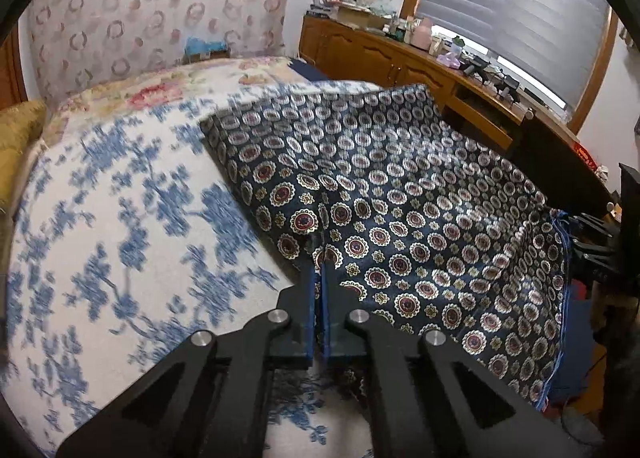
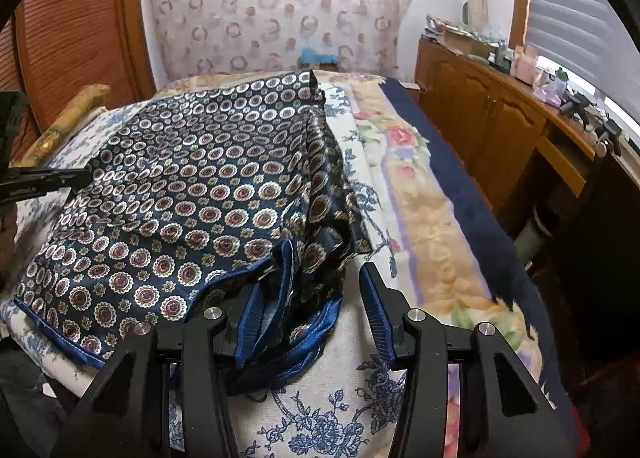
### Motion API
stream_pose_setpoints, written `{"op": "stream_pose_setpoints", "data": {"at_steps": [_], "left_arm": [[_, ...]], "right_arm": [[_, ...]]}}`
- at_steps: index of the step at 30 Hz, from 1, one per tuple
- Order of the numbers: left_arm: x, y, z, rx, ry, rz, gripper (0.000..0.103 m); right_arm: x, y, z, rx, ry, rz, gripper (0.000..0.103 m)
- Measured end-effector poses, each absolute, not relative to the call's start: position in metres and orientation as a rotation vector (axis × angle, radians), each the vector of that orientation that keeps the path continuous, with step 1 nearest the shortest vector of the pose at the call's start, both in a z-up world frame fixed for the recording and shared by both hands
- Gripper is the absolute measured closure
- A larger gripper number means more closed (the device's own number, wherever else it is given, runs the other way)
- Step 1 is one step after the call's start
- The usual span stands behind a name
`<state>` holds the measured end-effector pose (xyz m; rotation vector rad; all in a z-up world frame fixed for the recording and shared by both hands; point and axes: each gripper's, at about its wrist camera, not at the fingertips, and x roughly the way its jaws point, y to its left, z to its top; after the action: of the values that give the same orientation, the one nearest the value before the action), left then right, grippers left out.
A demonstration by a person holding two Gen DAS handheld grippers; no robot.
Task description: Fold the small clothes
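Scarf hem bunched between half-open right tool pads, ungripped; left tool clamped on opposite edge, across bed.

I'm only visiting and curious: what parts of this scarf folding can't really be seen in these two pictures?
- Left wrist view: the patterned scarf edge where the left gripper pinches it is hidden by its shut fingers.
- Same view: the blue-and-white bedspread is motion-blurred.
- Right wrist view: whether the right gripper pads touch the bunched corner is unclear.
- Both views: clutter on the wooden cabinet is too small.
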<state>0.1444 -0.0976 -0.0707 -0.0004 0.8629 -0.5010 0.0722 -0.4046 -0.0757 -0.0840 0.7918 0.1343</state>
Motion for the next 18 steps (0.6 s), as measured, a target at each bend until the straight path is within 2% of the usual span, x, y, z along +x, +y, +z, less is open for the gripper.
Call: {"op": "stream_pose_setpoints", "data": {"at_steps": [10, 18], "left_arm": [[0.163, -0.043, -0.048, 0.019, 0.822, -0.389, 0.103], [0.156, -0.034, -0.051, 0.040, 0.835, -0.369, 0.102]], "right_arm": [[0.060, -0.392, -0.051, -0.058, 0.746, 0.259, 0.054], [0.054, -0.360, -0.042, -0.108, 0.759, 0.367, 0.054]]}}
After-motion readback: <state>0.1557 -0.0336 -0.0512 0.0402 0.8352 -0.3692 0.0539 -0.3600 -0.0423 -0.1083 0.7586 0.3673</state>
